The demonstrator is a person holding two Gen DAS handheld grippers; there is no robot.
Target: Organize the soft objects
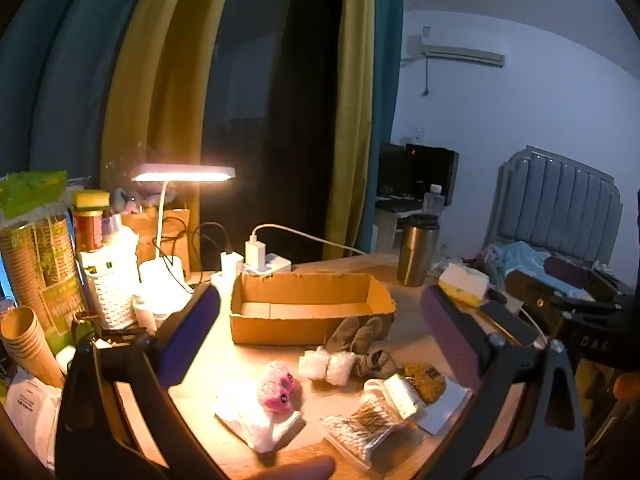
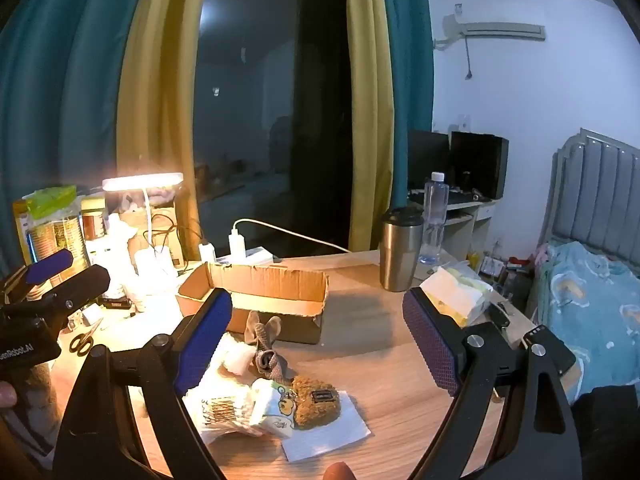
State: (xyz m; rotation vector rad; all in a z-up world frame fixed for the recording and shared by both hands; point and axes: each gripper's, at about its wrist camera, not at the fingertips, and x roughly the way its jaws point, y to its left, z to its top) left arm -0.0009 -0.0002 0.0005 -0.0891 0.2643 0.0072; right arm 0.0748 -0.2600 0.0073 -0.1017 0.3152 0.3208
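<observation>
My left gripper (image 1: 320,336) hangs open and empty above the desk. Between its fingers I see an empty cardboard box (image 1: 304,330), grey socks (image 1: 360,336), white fluffy socks (image 1: 326,364), a pink plush (image 1: 278,388) on white cloth (image 1: 256,420), a brown plush (image 1: 424,380) and a cotton swab pack (image 1: 360,424). My right gripper (image 2: 318,344) is also open and holds nothing. It faces the box (image 2: 272,284), the grey socks (image 2: 266,344) and the brown plush (image 2: 316,402), which lies beside a small tissue pack (image 2: 276,406). The left gripper (image 2: 68,276) shows at the left of the right wrist view.
A lit desk lamp (image 1: 184,172), chargers on a power strip (image 1: 256,258), a white basket (image 1: 110,296) and stacked paper cups (image 1: 28,344) crowd the left. A steel tumbler (image 2: 400,248), a tissue pack (image 2: 456,292) and scissors (image 2: 82,342) also sit on the desk. A bed (image 2: 592,304) stands at the right.
</observation>
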